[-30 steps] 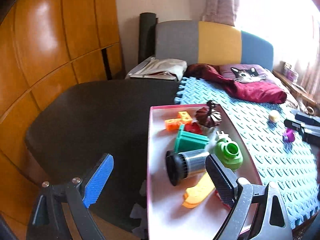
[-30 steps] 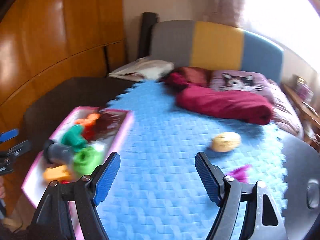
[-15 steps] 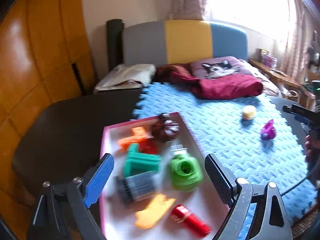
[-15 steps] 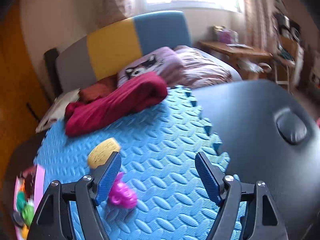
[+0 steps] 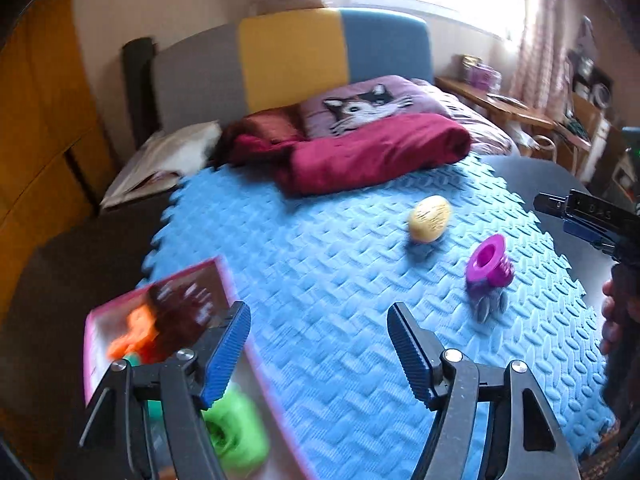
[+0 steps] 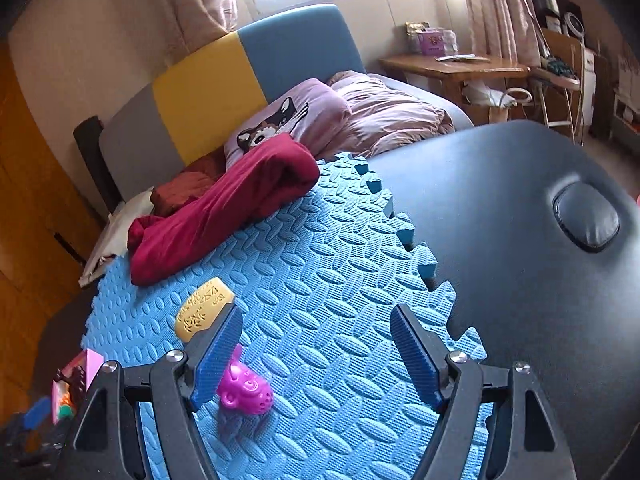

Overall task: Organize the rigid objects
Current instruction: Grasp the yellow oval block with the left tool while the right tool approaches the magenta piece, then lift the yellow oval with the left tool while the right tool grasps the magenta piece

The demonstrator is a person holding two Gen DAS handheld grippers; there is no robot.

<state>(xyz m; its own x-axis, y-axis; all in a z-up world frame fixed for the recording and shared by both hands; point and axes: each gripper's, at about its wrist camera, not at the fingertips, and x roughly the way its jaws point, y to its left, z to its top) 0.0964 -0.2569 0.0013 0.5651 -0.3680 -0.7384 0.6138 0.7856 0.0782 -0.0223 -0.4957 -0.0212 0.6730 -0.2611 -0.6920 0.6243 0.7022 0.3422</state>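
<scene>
A yellow oval piece (image 5: 430, 218) and a magenta toy (image 5: 490, 266) lie on the blue foam mat (image 5: 320, 264). Both also show in the right wrist view, the yellow piece (image 6: 202, 310) and the magenta toy (image 6: 246, 394). A pink tray (image 5: 94, 344) at lower left holds an orange piece (image 5: 134, 336), a dark brown piece (image 5: 180, 312) and a green piece (image 5: 236, 436). My left gripper (image 5: 318, 350) is open and empty above the mat beside the tray. My right gripper (image 6: 316, 354) is open and empty, with the magenta toy by its left finger.
A dark red blanket (image 5: 360, 156) and a cat pillow (image 5: 368, 102) lie at the mat's far end. The black padded table (image 6: 520, 240) extends right of the mat. A wooden wardrobe (image 5: 36, 128) stands left. A desk (image 6: 452, 66) stands by the window.
Both grippers have swung to the right. The left view has left the tray and now faces the mat with the yellow and magenta pieces. The right gripper sits closer to the magenta toy.
</scene>
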